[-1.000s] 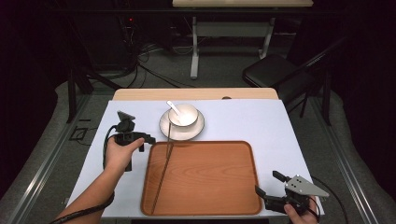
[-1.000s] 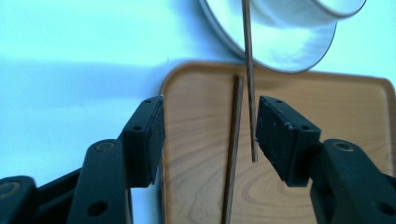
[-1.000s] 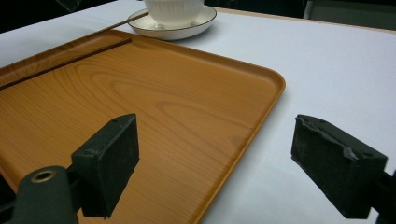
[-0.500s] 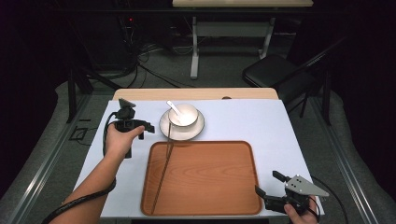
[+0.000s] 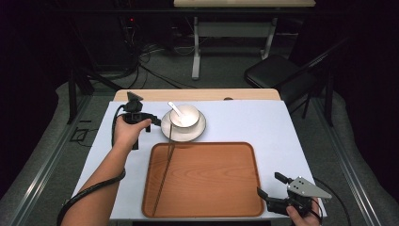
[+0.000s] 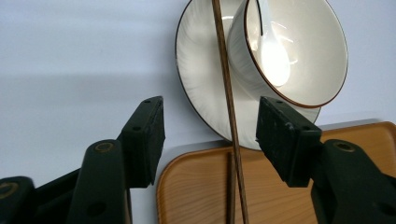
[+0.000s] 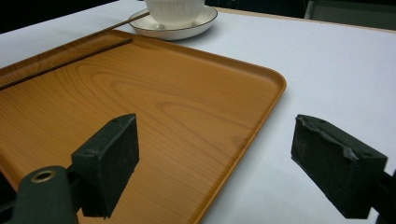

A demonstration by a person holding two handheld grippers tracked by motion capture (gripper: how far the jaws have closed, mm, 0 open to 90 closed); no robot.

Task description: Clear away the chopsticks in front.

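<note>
Chopsticks (image 5: 165, 165), 2 thin dark sticks, lie along the left side of the wooden tray (image 5: 211, 179), their far ends propped on the rim of the white saucer (image 5: 200, 133) at the tray's 11 o'clock. On the saucer sits a white bowl (image 5: 184, 116) with a white spoon (image 5: 175, 108) inside. At the saucer's 9 o'clock, the left gripper (image 5: 151, 120) is held in a hand (image 5: 128, 131); in the left gripper view its jaws stand spread on either side of the chopsticks (image 6: 229, 102), not touching them, above the saucer (image 6: 201, 79) and tray corner. At the tray's 4 o'clock, the right gripper (image 5: 272, 186) hangs with jaws spread, empty, over the tray's edge (image 7: 261, 107) and the white table cover (image 5: 263, 122).
</note>
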